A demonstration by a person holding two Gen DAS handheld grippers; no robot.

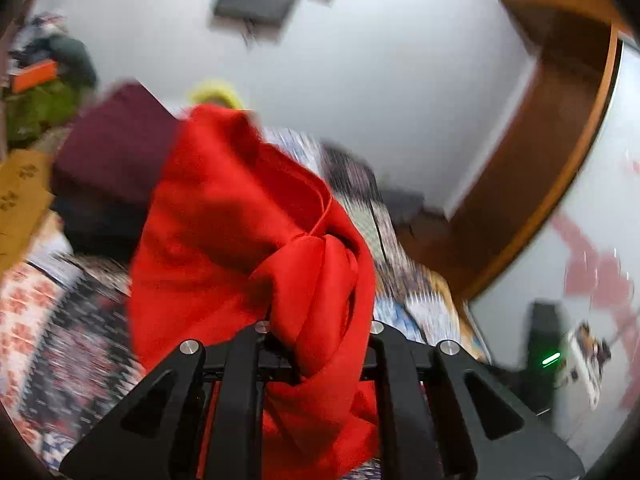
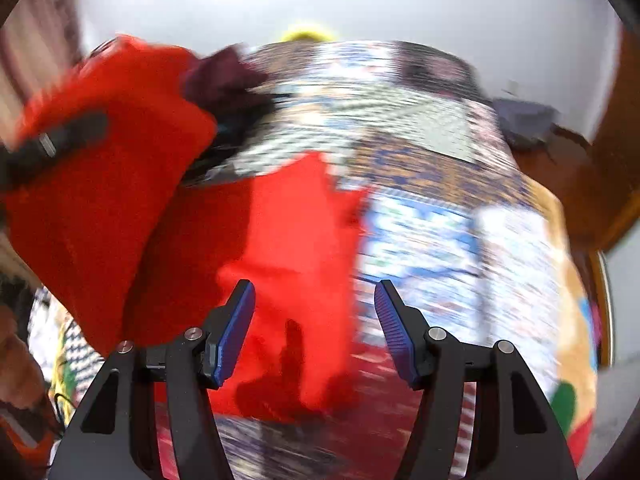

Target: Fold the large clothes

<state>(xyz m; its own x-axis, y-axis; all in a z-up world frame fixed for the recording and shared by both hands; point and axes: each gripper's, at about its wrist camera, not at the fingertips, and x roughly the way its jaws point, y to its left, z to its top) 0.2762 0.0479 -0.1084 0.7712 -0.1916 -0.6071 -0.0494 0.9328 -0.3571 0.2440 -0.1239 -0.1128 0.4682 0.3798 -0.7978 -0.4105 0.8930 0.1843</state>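
Bunched red cloth [image 1: 256, 216] fills left fingers [image 1: 316, 344]; ribbed blue right fingers [image 2: 316, 320] gape empty

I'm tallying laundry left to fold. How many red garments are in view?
1: the red garment lies partly on the patterned bedspread, one bunched end clamped in the left gripper. Blur may hide others.

One red garment [image 1: 240, 216], one maroon cloth [image 1: 116, 152], one patterned bedspread [image 2: 420, 208] (blurred), two grippers [image 2: 315, 320]
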